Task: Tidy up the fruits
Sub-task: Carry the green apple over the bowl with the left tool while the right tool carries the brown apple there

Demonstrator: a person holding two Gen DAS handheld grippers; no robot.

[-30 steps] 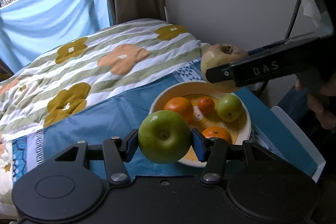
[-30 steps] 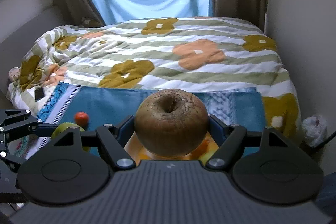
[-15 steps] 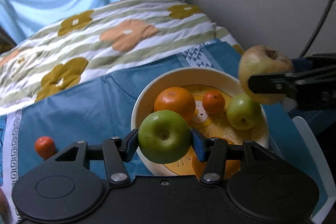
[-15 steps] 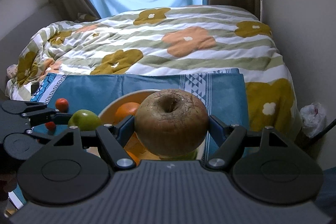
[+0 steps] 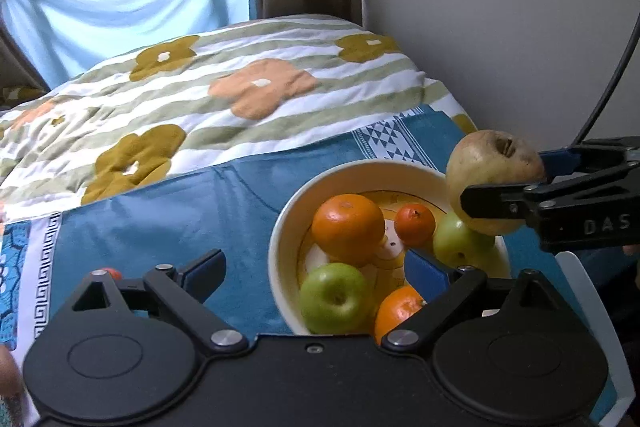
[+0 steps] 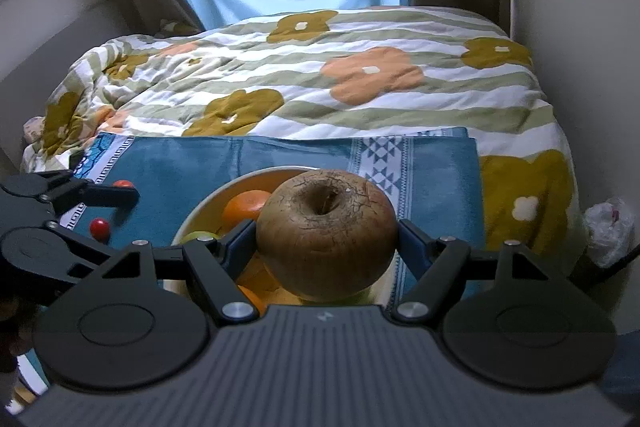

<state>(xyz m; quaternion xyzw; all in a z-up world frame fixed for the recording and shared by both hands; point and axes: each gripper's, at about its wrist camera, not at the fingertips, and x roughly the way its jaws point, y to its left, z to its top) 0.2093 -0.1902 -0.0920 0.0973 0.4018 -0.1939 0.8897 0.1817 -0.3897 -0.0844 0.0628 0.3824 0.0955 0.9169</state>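
Observation:
A cream bowl (image 5: 292, 223) on the blue cloth (image 5: 168, 219) holds a big orange (image 5: 347, 223), a small tangerine (image 5: 414, 223), a green apple (image 5: 456, 243), another orange (image 5: 394, 309) and a green apple (image 5: 335, 297) lying at its near rim. My left gripper (image 5: 316, 269) is open over the bowl's near edge, its jaws apart on either side of that apple. My right gripper (image 6: 326, 239) is shut on a brown russet apple (image 6: 326, 233), held above the bowl's right rim (image 6: 208, 203); the apple also shows in the left wrist view (image 5: 494, 179).
A small red fruit (image 6: 99, 227) and another (image 6: 122, 183) lie on the cloth left of the bowl. The flowered quilt (image 6: 320, 79) covers the bed behind. A wall stands on the right (image 5: 500, 7). A white plastic edge (image 5: 584, 291) lies by the bowl's right.
My left gripper opened and let go of the green apple, which now lies in the bowl. My right gripper moved lower and nearer over the bowl with the brown apple.

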